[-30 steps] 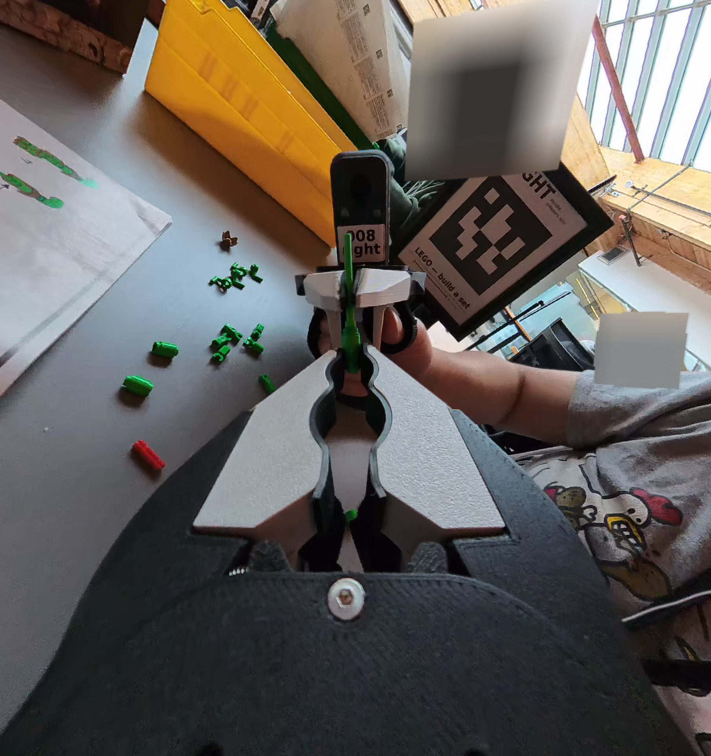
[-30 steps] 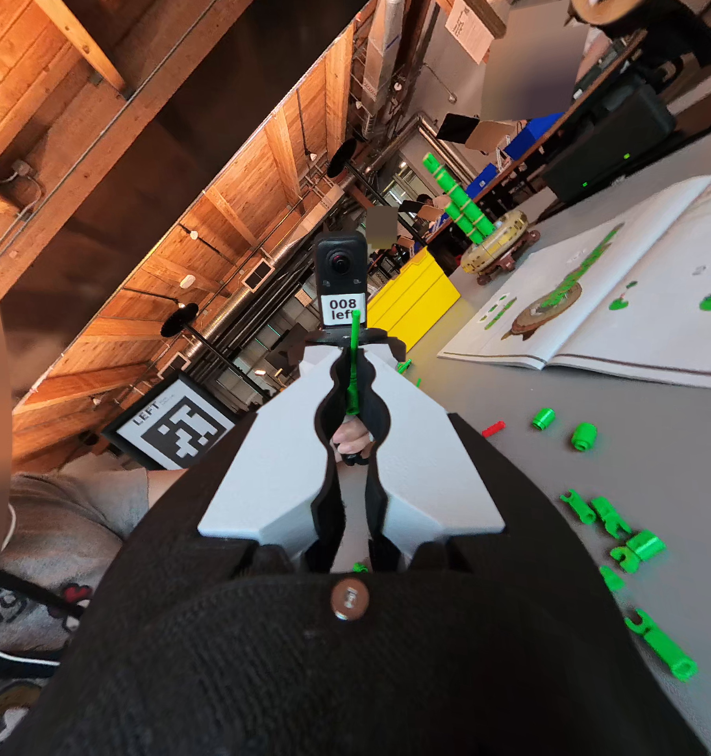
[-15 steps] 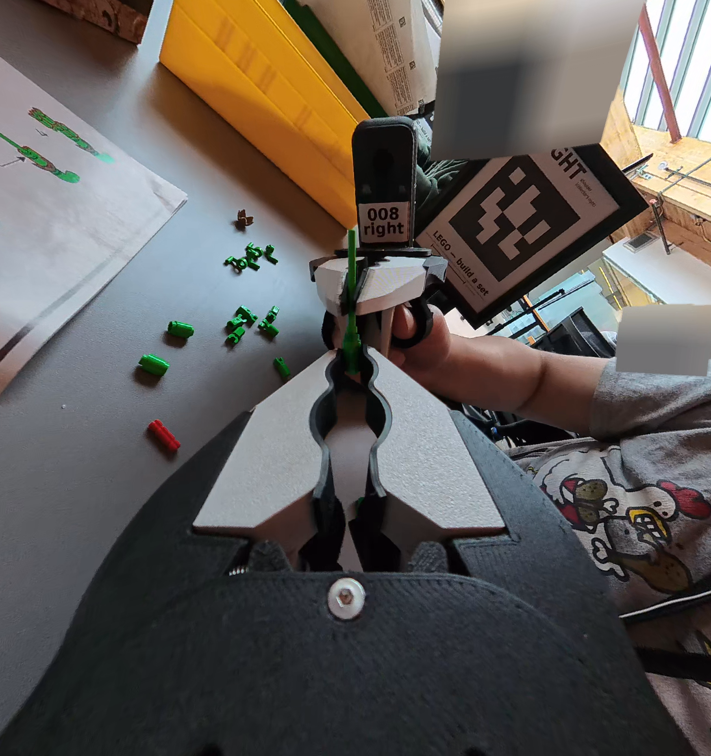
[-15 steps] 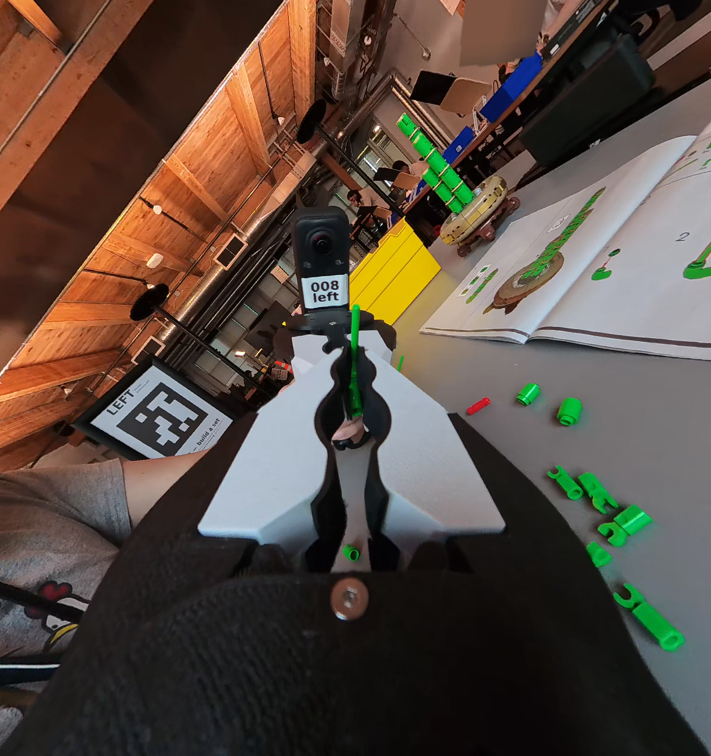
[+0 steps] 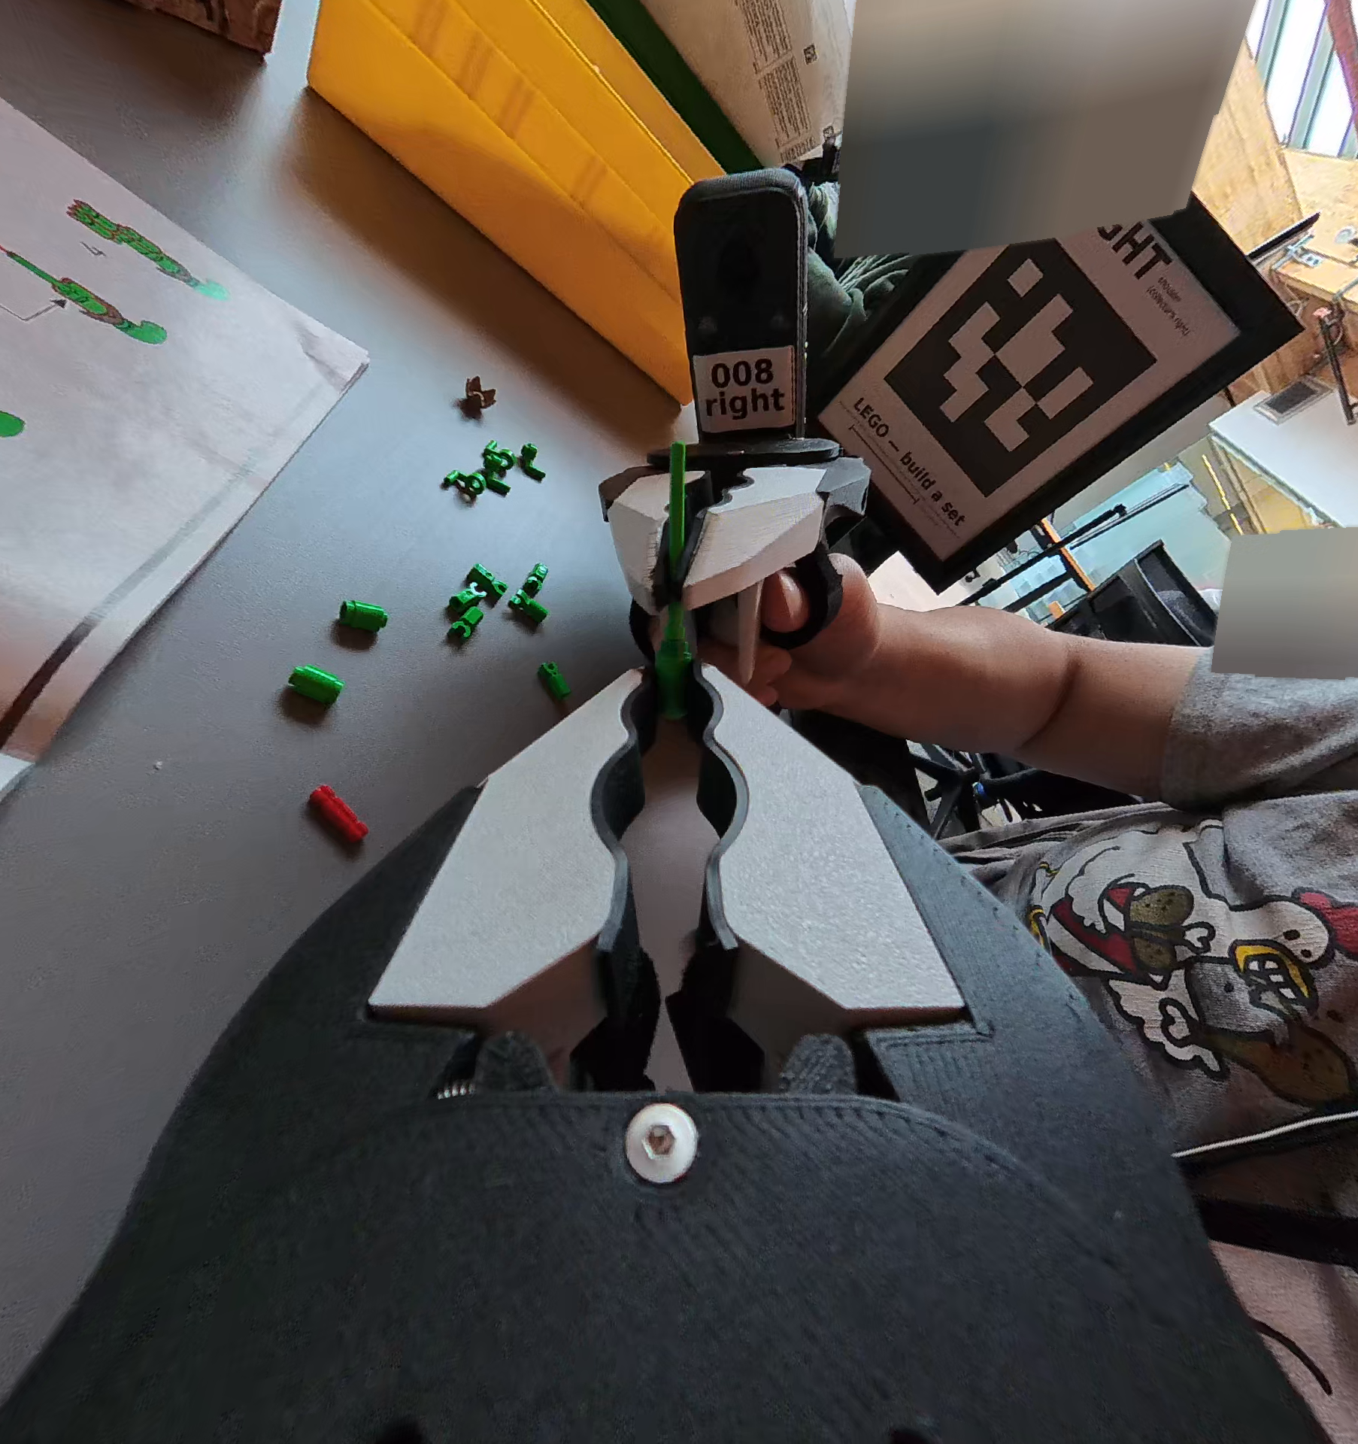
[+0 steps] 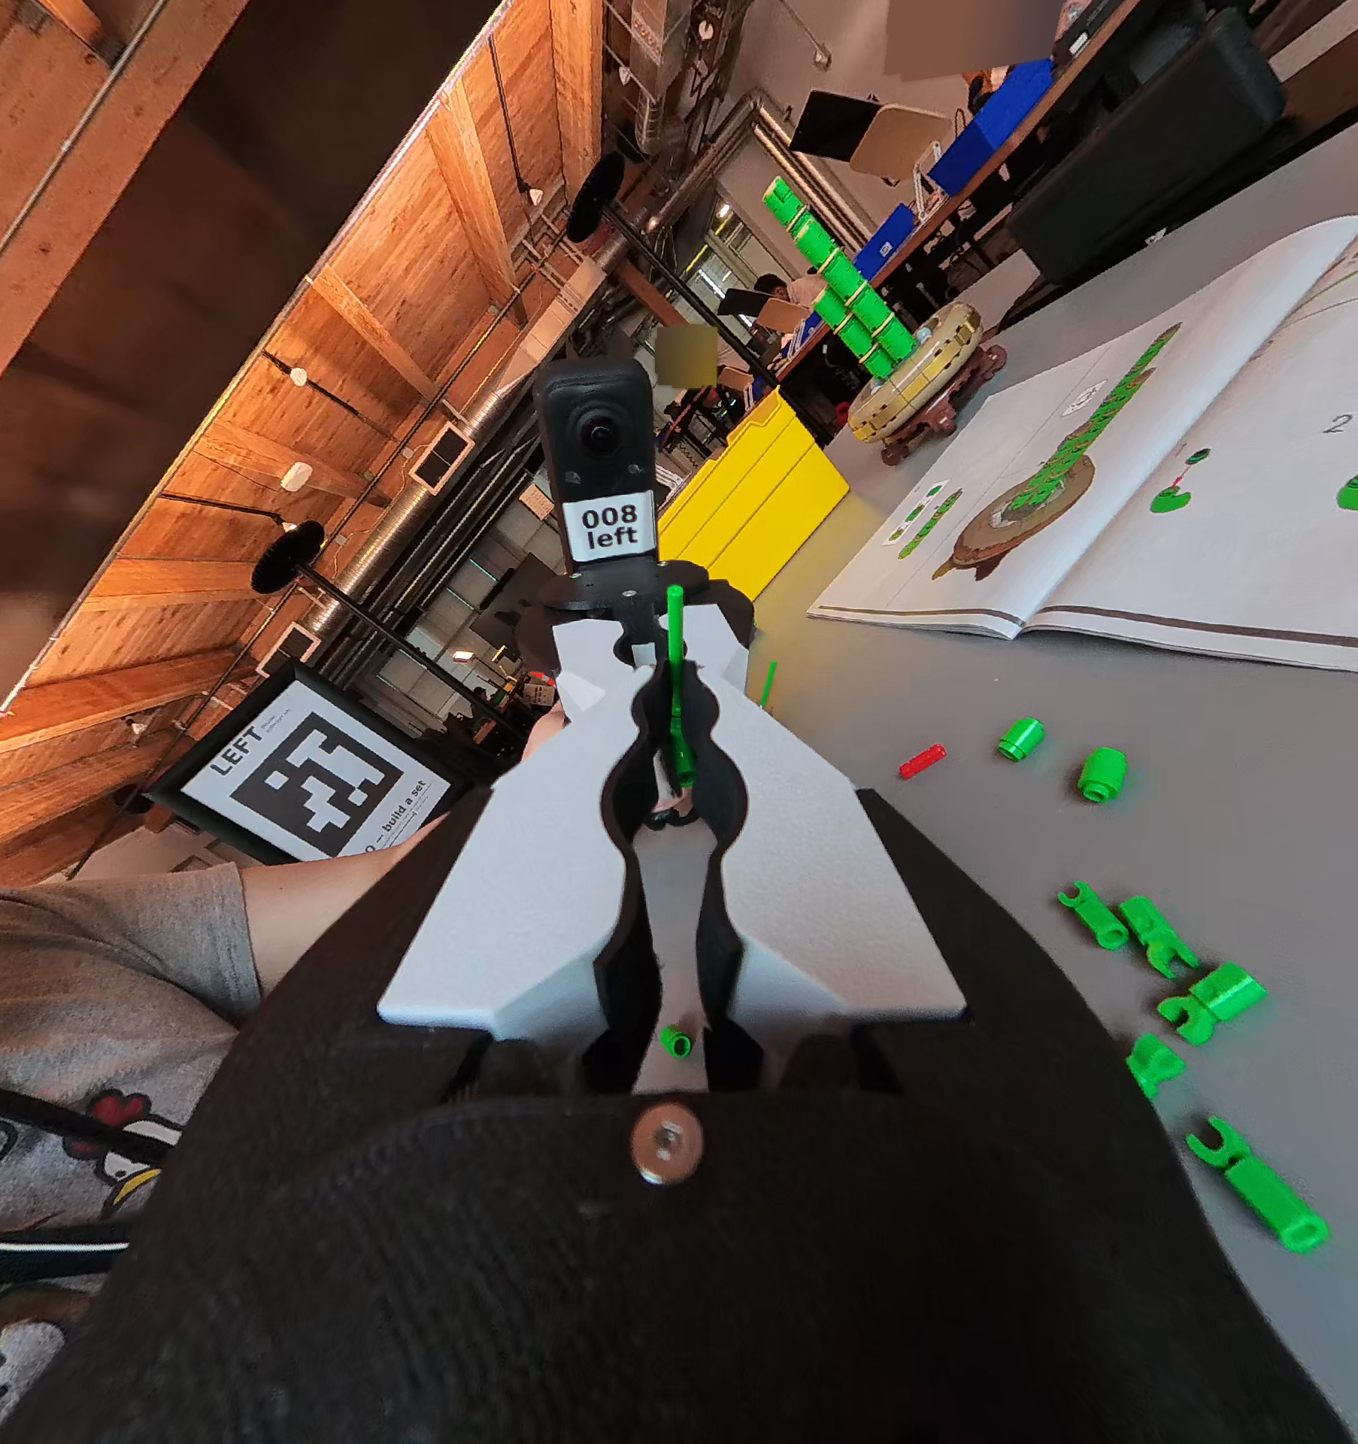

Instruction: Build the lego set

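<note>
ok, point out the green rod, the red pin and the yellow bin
green rod (image 5: 677, 508), left wrist view, mid-shaft above the right gripper's fingers
red pin (image 5: 337, 813), left wrist view, middle of its body
yellow bin (image 6: 754, 500), right wrist view, its side wall

Between the grey-white, black-edged tongs (image 5: 672, 688) sits a bright green rod (image 5: 674, 594). Left of them, green pegs (image 5: 316, 684) and one red peg (image 5: 337, 813) dot the dark grey counter (image 5: 152, 898); beyond, a yellow bin (image 5: 504, 141).
</note>
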A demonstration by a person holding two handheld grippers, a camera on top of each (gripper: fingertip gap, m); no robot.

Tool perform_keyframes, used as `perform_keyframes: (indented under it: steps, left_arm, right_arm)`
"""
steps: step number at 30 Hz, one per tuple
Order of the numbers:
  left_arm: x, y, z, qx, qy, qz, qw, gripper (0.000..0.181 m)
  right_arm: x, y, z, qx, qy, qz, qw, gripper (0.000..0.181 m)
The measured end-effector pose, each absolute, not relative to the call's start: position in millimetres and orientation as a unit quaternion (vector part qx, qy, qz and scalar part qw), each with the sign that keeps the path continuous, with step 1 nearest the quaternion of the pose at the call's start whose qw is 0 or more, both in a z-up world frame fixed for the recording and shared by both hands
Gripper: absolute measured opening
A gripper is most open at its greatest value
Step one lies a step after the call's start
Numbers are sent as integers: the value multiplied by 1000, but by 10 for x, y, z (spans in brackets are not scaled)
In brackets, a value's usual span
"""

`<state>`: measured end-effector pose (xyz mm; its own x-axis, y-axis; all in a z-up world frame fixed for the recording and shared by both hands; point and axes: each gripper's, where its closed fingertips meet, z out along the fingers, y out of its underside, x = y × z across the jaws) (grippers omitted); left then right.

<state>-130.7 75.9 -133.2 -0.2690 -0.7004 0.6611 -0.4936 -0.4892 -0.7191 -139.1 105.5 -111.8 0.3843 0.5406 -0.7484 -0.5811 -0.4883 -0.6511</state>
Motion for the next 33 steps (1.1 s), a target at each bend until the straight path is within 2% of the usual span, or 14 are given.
perform_keyframes:
  steps: [33]
  left_arm:
    - [-1332,782,-1447,-609,531,-582,87,5]
  right_arm:
    - [-1451,1081,-1212,-694,-3,514,504,0]
